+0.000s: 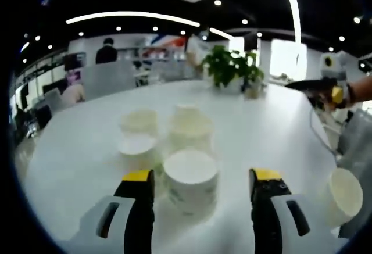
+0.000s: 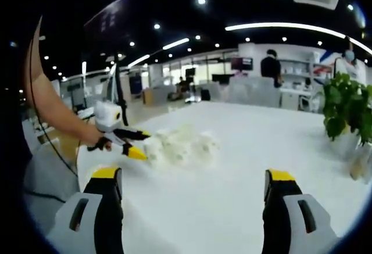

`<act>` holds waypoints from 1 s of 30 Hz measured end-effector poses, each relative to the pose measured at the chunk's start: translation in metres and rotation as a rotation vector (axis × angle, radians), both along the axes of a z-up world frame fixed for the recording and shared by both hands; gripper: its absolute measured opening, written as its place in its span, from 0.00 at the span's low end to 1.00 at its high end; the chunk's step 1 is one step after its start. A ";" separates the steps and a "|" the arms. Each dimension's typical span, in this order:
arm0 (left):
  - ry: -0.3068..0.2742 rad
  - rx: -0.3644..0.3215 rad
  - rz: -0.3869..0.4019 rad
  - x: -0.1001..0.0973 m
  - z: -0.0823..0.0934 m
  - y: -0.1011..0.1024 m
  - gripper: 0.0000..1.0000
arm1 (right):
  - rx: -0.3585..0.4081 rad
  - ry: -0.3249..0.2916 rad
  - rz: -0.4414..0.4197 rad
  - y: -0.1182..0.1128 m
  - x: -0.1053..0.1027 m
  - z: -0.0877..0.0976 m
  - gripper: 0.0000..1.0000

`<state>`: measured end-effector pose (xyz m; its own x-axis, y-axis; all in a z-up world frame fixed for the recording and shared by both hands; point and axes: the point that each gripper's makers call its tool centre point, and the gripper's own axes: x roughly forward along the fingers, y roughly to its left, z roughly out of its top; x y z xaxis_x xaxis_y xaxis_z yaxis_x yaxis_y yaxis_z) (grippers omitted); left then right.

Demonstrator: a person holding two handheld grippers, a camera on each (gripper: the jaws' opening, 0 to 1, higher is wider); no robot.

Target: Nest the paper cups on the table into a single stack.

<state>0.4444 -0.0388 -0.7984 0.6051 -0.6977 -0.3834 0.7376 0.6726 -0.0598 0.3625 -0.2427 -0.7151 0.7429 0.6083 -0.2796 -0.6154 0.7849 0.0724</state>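
In the left gripper view, the left hand-held gripper [image 1: 203, 191] rises from the bottom of the frame with its two yellow-tipped jaws spread wide apart, gripping nothing. Between the jaws, low in the centre of the frame, an upside-down paper cup [image 1: 190, 179] stands on the white worktop [image 1: 87, 143], its flat base up; whether it touches either jaw cannot be told. Just beyond it, toward mid-frame, more paper cups sit close together: one left of centre [image 1: 138, 146], another behind that [image 1: 139, 120], and a taller one at centre [image 1: 189, 129]. At the lower right edge of the frame a further cup [image 1: 344, 195] lies tipped with its mouth toward the camera, well apart from the group. A potted plant [image 1: 232, 68] stands at the far side of the worktop, upper centre. At the right edge, the right hand-held gripper [image 1: 317, 86] comes in, held by a hand.

In the right gripper view, the right hand-held gripper [image 2: 195, 193] also has its jaws wide apart and empty, over bare worktop [image 2: 232, 167]. The cup cluster [image 2: 180, 145] is a blurred pale patch left of centre. Just beside it, the left hand-held gripper [image 2: 135, 143] reaches in from the left on a bare forearm; its jaws look parted. The plant [image 2: 349, 108] is at the right edge
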 end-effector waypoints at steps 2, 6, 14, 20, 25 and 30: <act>0.013 0.000 0.002 0.001 -0.004 0.000 0.60 | 0.002 0.002 0.001 0.000 0.000 0.000 1.00; 0.037 -0.010 0.020 0.005 -0.008 0.000 0.54 | 0.002 0.002 0.003 0.003 0.000 -0.001 1.00; 0.040 0.001 0.029 0.010 -0.009 0.002 0.50 | 0.007 0.010 0.007 0.008 -0.006 -0.005 1.00; 0.033 0.006 0.023 0.011 -0.007 0.003 0.43 | 0.004 0.014 0.008 0.010 -0.007 -0.007 1.00; 0.031 0.014 0.037 0.012 -0.008 0.005 0.39 | 0.000 0.011 0.008 0.008 -0.007 -0.005 1.00; 0.033 0.020 0.035 0.008 -0.008 0.007 0.39 | -0.004 0.014 0.013 0.009 -0.007 -0.008 1.00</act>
